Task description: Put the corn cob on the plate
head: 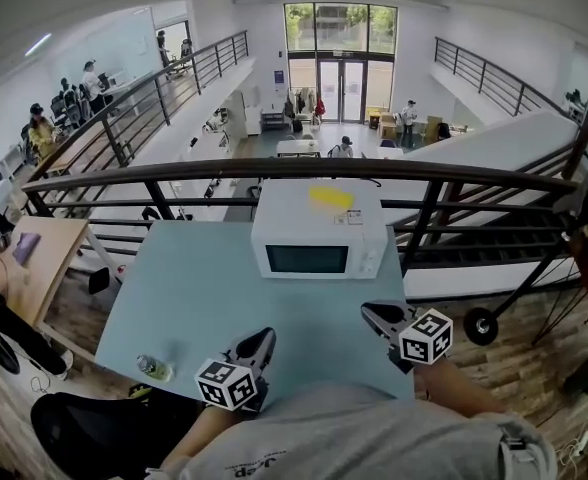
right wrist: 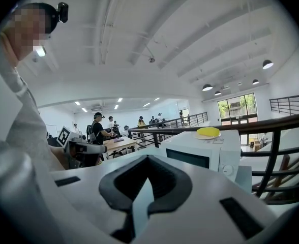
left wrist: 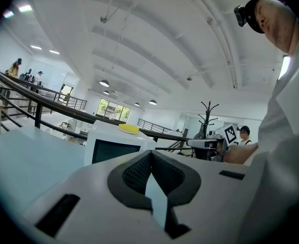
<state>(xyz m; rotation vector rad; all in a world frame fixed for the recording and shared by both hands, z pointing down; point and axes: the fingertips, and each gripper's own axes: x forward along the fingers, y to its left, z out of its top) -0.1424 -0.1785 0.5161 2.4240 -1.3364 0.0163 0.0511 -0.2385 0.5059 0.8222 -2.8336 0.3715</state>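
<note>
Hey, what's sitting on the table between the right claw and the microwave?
Nothing. In the head view, only bare blue table lies between the right claw and the microwave.

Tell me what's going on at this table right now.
A person holds a gripper in each hand, low over the near edge of a pale blue table. The left gripper and right gripper are both shut and empty. Ahead stands a white microwave, door closed, with a yellow item on top. Nothing is being handled yet.
</note>
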